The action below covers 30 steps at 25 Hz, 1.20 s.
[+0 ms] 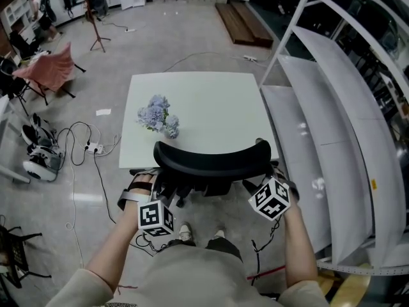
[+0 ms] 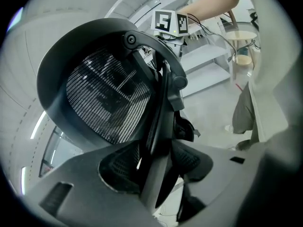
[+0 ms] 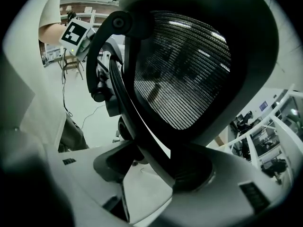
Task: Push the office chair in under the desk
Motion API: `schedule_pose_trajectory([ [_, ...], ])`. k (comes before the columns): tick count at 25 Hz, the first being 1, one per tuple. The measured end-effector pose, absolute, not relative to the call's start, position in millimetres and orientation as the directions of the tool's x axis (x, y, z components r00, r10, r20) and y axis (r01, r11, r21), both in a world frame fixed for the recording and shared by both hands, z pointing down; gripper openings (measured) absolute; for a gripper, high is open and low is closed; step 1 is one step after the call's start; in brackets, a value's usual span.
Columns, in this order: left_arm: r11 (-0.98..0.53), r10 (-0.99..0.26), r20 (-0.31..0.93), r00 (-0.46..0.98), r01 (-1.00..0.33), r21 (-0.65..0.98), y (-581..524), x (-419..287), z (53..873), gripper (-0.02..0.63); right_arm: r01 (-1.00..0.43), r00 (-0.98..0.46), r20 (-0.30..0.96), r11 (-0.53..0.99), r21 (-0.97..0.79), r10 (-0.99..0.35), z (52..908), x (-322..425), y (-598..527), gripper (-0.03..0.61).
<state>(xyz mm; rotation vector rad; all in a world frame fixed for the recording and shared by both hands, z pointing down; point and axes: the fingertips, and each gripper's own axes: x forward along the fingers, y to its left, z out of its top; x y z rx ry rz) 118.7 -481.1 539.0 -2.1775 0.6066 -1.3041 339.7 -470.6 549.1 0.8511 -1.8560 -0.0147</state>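
Facing the desk [image 1: 211, 101], the left claw [image 2: 152, 174] and right claw [image 3: 158, 170] are gripping the office chair [image 1: 211, 158]. Both are clamping its backrest frame.

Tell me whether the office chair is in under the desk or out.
In, mostly: the office chair has its backrest overlapping the near edge of the desk; its seat is hidden.
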Motion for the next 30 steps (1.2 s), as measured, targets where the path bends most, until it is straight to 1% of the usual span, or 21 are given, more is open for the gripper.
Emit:
schedule_pose_trajectory([
  [5,-0.770,-0.616,0.675,0.405,-0.133,-0.624,-481,120,539,0.212,-0.542,-0.226,0.816,0.765,0.349,-0.532,547,342,-469,0.236],
  [12,-0.751,-0.660,0.691,0.295,-0.208,-0.627,-481,118,537,0.215,-0.566,-0.285,0.814,0.775,0.283,-0.506,538,340,-466,0.221],
  [14,-0.741,-0.672,0.686,0.280,-0.250,-0.624,-480,116,530,0.219,-0.587,-0.320,0.801,0.770,0.251,-0.506,530,340,-464,0.211],
  [15,-0.738,-0.675,0.681,0.284,-0.290,-0.610,-478,115,525,0.218,-0.598,-0.347,0.788,0.767,0.231,-0.508,524,339,-462,0.194],
  [18,-0.738,-0.663,0.679,0.314,-0.425,-0.524,-469,109,511,0.216,-0.627,-0.446,0.729,0.763,0.159,-0.519,501,332,-453,0.113],
  [21,-0.736,-0.660,0.665,0.350,-0.483,-0.475,-457,103,492,0.213,-0.627,-0.515,0.681,0.770,0.116,-0.521,478,325,-441,0.073],
  [24,-0.720,-0.679,0.608,0.412,-0.538,-0.438,-450,105,458,0.202,-0.629,-0.583,0.602,0.772,0.089,-0.545,442,318,-434,0.044],
  [27,-0.701,-0.706,0.528,0.471,-0.569,-0.430,-446,113,421,0.186,-0.639,-0.636,0.483,0.762,0.108,-0.602,397,310,-435,0.015],
  [30,-0.684,-0.729,0.443,0.523,-0.588,-0.432,-444,122,383,0.169,-0.645,-0.671,0.372,0.752,0.135,-0.642,356,299,-435,0.008],
])
